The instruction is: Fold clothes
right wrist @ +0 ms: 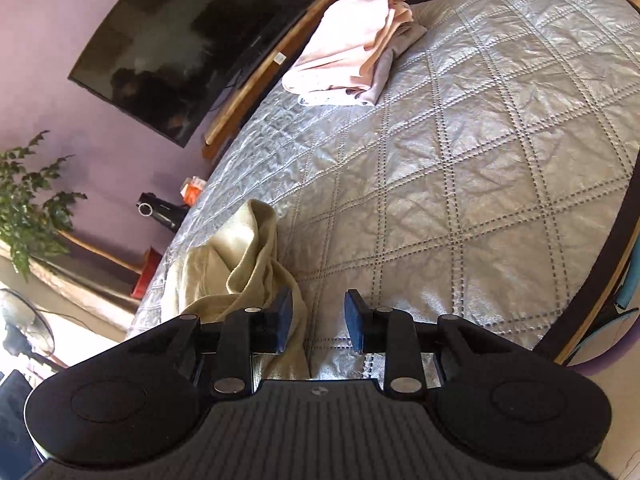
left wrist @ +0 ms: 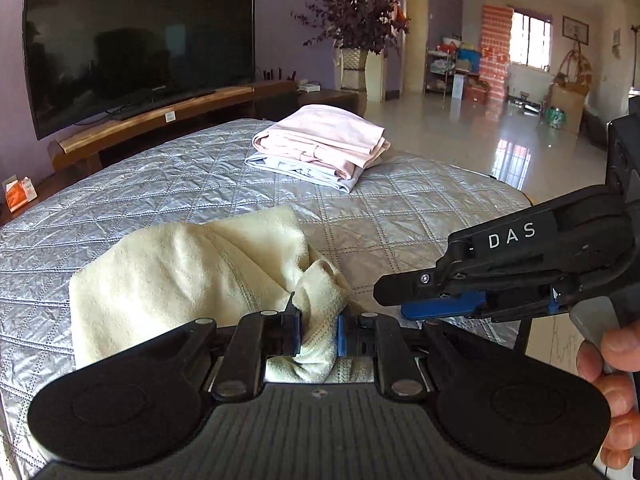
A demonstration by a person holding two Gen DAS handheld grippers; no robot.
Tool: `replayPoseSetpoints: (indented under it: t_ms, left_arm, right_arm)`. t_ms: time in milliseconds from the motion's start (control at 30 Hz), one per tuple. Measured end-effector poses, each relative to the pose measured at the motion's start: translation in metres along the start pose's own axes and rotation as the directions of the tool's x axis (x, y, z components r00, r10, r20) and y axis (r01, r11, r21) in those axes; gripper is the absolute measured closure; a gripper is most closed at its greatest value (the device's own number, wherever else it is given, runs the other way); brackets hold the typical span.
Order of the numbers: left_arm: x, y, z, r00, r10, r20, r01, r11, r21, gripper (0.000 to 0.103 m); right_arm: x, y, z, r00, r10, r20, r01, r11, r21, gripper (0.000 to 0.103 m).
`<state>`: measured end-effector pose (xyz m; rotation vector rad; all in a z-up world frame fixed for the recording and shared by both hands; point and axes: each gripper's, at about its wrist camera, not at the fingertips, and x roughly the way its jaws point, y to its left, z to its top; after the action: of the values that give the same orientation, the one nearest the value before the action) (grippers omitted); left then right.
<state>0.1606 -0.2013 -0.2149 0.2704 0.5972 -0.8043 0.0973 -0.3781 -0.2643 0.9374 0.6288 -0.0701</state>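
A silver quilted cover with a diamond stitch pattern (left wrist: 400,208) spreads over the wide work surface and fills most of both wrist views. Behind it, at about ten o'clock in the left wrist view, a large dark flat television screen (left wrist: 136,40) stands on a long wooden console (left wrist: 168,114) against a purple wall. On the cover, at about twelve o'clock from the left gripper, lies a neat stack of folded clothes, a pale pink garment on top of a light grey one (left wrist: 324,144), well apart from the piece being worked. That piece, a soft cream-yellow fleece garment (left wrist: 180,276), lies rumpled on the near part of the cover, at about eleven o'clock in the left wrist view. The left gripper (left wrist: 318,330) has its blue-padded jaws drawn narrow and pinched on a bunched fold of the cream garment. The right gripper (right wrist: 318,320) stands with its jaws partly apart and nothing clamped between them; the cream cloth lies just beside and under its left finger, at about nine o'clock. In the left wrist view a person's hand (left wrist: 612,392) grips its handle at four o'clock.
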Motion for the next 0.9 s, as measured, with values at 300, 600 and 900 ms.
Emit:
replayPoseSetpoints:
  t_ms: [300, 600, 900]
  left_arm:
    - [-0.018, 0.012, 0.002, 0.995, -0.083, 0.046, 0.085, 0.995, -0.042, 0.073]
    - [-0.023, 0.009, -0.001, 0.994, -0.070, 0.086, 0.074, 0.996, -0.046, 0.070]
    - [-0.056, 0.068, -0.015, 0.984, -0.034, 0.173, 0.080, 0.961, -0.264, 0.062]
  right_arm:
    - [-0.011, 0.001, 0.026, 0.984, 0.169, 0.065, -0.175, 0.979, 0.102, 0.058]
    - [-0.013, 0.060, 0.056, 0.975, 0.221, -0.013, -0.221, 0.965, -0.142, 0.052]
    - [0.044, 0.094, 0.035, 0.937, 0.167, -0.308, -0.262, 0.918, -0.297, 0.052]
